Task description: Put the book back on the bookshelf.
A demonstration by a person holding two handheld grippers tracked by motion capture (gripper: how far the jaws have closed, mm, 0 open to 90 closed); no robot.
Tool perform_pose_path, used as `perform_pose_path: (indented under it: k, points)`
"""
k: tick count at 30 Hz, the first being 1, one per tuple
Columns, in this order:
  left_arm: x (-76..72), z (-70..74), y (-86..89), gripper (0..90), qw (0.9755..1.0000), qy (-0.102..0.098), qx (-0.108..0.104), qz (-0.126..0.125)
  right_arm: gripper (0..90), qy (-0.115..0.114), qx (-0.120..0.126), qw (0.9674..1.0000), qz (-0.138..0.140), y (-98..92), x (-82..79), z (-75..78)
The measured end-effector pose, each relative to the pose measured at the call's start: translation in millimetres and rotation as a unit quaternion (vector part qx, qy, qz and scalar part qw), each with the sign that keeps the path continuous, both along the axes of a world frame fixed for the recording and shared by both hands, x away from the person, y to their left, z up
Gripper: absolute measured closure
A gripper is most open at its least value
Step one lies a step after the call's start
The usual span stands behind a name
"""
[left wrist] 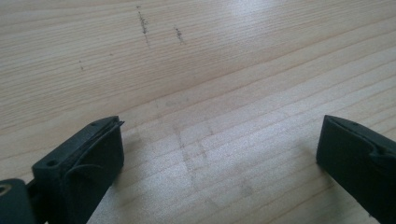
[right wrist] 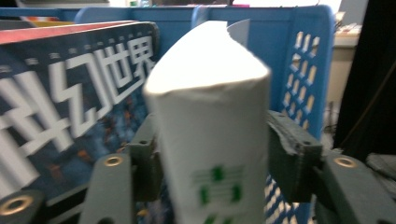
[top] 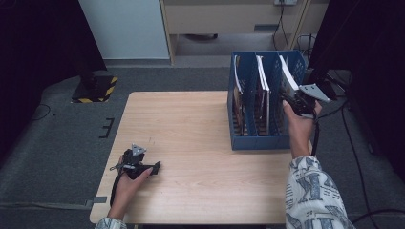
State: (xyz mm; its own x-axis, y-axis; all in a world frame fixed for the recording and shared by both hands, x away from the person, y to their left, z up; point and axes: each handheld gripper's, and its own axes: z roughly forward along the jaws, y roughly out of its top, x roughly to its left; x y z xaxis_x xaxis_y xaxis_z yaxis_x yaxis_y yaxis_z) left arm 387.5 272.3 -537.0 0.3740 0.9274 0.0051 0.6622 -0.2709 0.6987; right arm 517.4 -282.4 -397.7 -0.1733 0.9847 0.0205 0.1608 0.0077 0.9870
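Right gripper (top: 292, 101) reaches level into blue rack (top: 253, 140), straddling white book (right wrist: 210, 140).

My left gripper (top: 154, 168) lies low at the lower left of the high view, jaws wide apart, hand (top: 128, 183) behind it. My right gripper (top: 289, 101), at upper right, has jaws parted, forearm extended.
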Motion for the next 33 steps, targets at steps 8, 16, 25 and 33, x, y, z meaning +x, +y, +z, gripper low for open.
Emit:
perform_pose_path:
  k: [8, 16, 25, 33]
  points:
    - [0.1, 0.0, 0.1, 0.0, 1.0, 0.0, 0.0, 0.0, 26.9, 0.005, 0.009, 0.9999, 0.009, 0.5, -14.9, 0.7]
    - [0.2, 0.0, 0.1, 0.0, 1.0, 0.0, 0.0, -0.001, 21.4, 0.017, 0.018, 0.9994, 0.026, -4.6, -22.3, 0.3]
    - [0.2, 0.0, 0.1, 0.0, 1.0, 0.0, 0.0, -0.001, 19.4, 0.028, 0.021, 0.9991, 0.025, -6.8, -26.8, -2.8]
    - [0.2, 0.0, 0.1, 0.0, 1.0, 0.0, 0.0, -0.001, 17.1, 0.033, 0.025, 0.9987, 0.029, -7.7, -29.3, -1.9]
